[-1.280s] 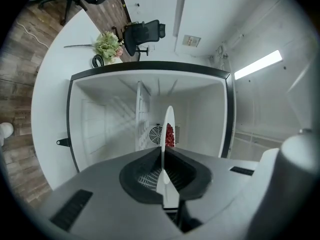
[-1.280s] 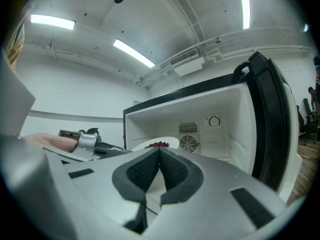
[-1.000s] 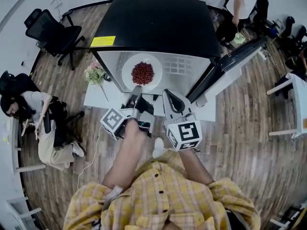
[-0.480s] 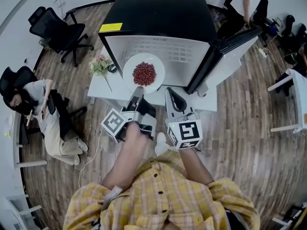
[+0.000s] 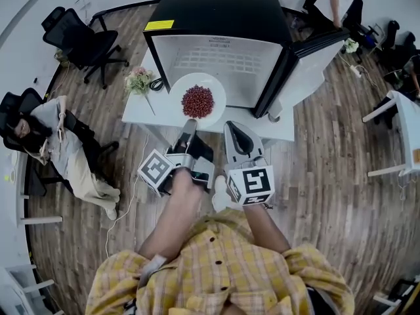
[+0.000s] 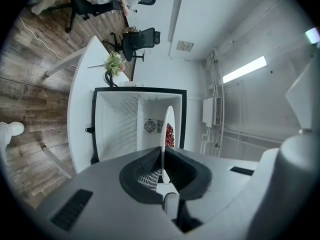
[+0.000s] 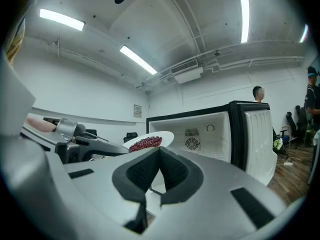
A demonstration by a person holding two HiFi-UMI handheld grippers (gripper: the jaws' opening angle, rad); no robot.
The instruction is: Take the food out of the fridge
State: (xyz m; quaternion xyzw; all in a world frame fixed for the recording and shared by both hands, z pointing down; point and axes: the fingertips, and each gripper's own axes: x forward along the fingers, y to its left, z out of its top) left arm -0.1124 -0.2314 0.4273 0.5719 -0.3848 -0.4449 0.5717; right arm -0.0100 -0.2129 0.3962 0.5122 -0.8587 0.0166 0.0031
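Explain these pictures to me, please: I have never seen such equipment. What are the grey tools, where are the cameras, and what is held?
There is no robot here: a person in a yellow checked shirt holds a two-jaw hand tool, a gripper, in each hand. The head view looks down from a camera on the person's head. The other two views come from cameras riding on the grippers, looking along their jaws. The left gripper is shut on the rim of a white plate of red food, held in front of the black fridge, whose door stands open. The right gripper is shut and empty. The fridge stands on a white table, beside some flowers.
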